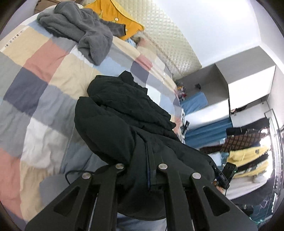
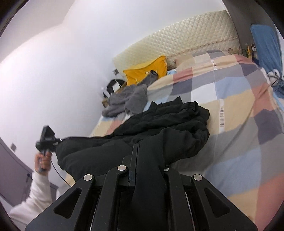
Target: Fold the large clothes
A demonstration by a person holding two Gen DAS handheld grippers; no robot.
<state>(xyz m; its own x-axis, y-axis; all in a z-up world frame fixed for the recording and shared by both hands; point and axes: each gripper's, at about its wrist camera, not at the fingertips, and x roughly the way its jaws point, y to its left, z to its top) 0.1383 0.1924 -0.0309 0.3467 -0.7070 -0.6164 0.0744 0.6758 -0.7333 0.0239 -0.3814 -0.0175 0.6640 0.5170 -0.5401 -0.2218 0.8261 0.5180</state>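
1. Left gripper (image 1: pixel 148 160): jaws pressed together on the black jacket (image 1: pixel 124 113) hem.
2. Right gripper (image 2: pixel 140 160): same, pinching the jacket's other end.
3. Jacket hangs between both, far part bunched on the checked duvet (image 1: pixel 44 88).
4. Grey fleece (image 1: pixel 78 30) and yellow garment (image 1: pixel 117 16) sit near the headboard (image 1: pixel 165 35).

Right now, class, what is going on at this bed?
A person is holding a hand-held gripper in each hand, and both are shut on the near edge of a black padded coat. The left hand-held gripper and right hand-held gripper hold that edge raised while the rest lies on the checked quilt. A grey fleece and yellow garment lie near the headboard.
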